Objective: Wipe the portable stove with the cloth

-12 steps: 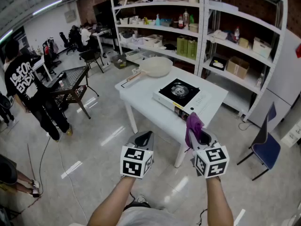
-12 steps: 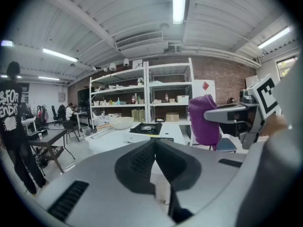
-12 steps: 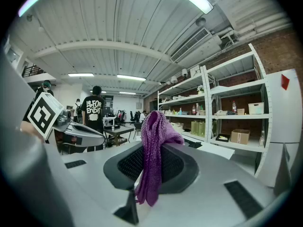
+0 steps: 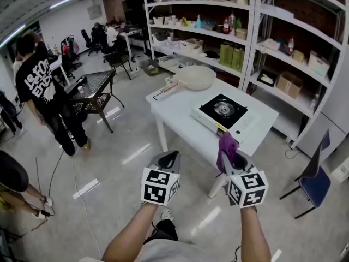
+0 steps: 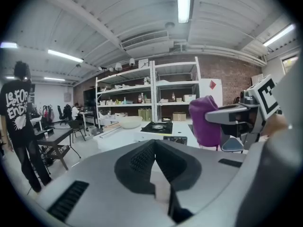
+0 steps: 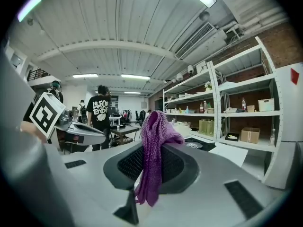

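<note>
- The right gripper point(image 6: 151, 163) has its jaws closed on a purple knitted cloth point(image 6: 154, 138); the cloth stands up above the jaws and one end hangs below them.
- The left gripper point(image 5: 154, 161) has its jaws pressed together with nothing between them.
- In the head view, both grippers are held side by side above the grey floor, apart from each other and short of the white desk point(image 4: 177, 107).
- The white portable stove with a black top and a round burner point(image 4: 223, 112) sits on the right part of the desk, near its front edge, well apart from the cloth.
- A pale frying pan with a wooden handle point(image 4: 195, 77) lies on the desk, behind and to the left of the stove.
- White metal shelving point(image 4: 255, 34) stands behind the desk.
- A person in a black printed T-shirt point(image 4: 44, 91) stands at far left.
</note>
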`<action>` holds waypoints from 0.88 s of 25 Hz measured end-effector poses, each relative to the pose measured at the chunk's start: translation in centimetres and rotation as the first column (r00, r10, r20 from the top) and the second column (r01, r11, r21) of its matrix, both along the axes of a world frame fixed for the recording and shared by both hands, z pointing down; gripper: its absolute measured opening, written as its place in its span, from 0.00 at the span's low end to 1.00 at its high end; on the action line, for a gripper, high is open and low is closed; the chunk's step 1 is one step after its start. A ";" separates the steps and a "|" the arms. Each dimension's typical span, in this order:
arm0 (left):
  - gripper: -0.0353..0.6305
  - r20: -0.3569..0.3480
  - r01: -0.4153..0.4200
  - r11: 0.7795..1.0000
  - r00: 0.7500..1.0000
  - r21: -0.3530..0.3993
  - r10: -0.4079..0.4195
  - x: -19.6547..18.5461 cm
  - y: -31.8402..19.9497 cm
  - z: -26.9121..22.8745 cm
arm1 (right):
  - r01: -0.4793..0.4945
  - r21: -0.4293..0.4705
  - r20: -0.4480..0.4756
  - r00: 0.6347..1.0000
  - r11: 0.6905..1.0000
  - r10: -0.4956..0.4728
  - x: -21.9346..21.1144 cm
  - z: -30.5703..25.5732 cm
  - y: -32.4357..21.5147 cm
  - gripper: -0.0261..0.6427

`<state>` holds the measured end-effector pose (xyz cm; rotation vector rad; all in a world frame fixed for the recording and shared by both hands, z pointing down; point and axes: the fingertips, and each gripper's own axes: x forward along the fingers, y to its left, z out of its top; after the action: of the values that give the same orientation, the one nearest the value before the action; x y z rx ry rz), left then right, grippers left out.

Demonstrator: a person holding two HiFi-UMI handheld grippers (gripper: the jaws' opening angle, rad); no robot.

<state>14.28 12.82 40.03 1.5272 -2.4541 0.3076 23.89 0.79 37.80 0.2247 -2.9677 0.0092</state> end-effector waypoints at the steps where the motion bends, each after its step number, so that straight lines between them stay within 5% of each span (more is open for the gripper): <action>1: 0.06 0.000 0.005 1.000 1.000 0.001 -0.005 -0.8 0.0 0.0 | 0.006 -0.001 0.000 1.000 1.000 -0.006 -0.8 0.1 0.0 0.13; 10: 0.06 -0.008 0.015 1.000 1.000 -0.004 -0.015 -10.1 -1.3 0.7 | 0.033 -0.016 -0.016 0.999 0.999 -0.034 -10.5 1.1 -1.0 0.13; 22: 0.06 -0.052 -0.090 0.996 0.995 -0.028 0.088 -22.0 -5.3 1.3 | -0.049 -0.057 -0.063 0.997 0.997 0.045 -22.3 1.4 -4.0 0.13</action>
<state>-7.71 7.54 41.34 1.6141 -2.3365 0.3164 1.57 -3.26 39.23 0.2823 -2.8957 0.0938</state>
